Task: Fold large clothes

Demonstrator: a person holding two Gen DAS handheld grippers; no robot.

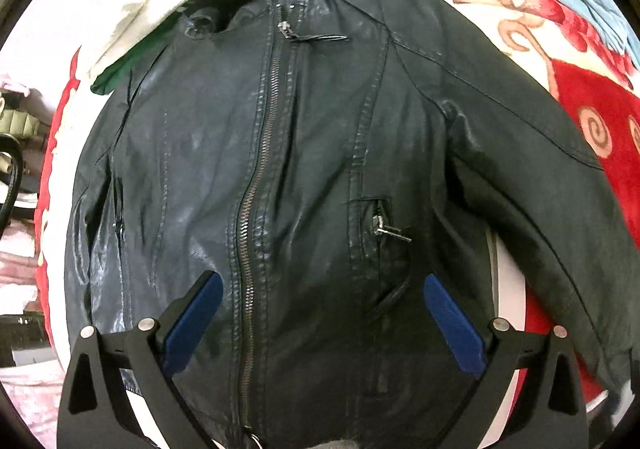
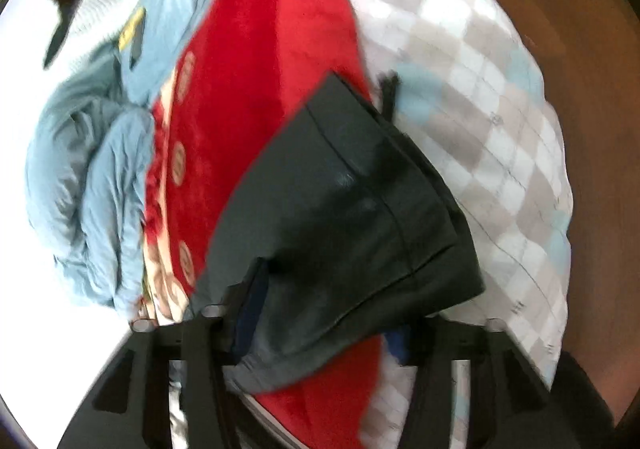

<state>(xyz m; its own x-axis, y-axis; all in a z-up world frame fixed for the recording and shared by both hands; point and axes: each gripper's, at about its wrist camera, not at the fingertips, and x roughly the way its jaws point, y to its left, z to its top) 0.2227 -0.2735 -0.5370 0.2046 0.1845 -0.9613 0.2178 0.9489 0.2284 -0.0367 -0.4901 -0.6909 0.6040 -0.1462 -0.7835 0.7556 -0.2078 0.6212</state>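
A black leather jacket (image 1: 304,153) lies face up and zipped on a red floral blanket (image 1: 600,121), collar at the far end. Its right sleeve (image 1: 560,209) runs down the right side. My left gripper (image 1: 320,313) is open above the jacket's lower front, blue pads on either side of the zipper. In the right wrist view the sleeve cuff (image 2: 352,201) lies between the fingers of my right gripper (image 2: 324,329). The cuff covers the fingertips, and the view is blurred. The jaws stand apart around the cuff; I cannot tell whether they pinch it.
A light blue garment (image 2: 92,177) is bunched at the left of the blanket (image 2: 272,49). A checked quilt (image 2: 480,109) lies to the right, with a brown floor (image 2: 580,29) beyond. White and green clothes (image 1: 132,9) lie by the jacket's left shoulder.
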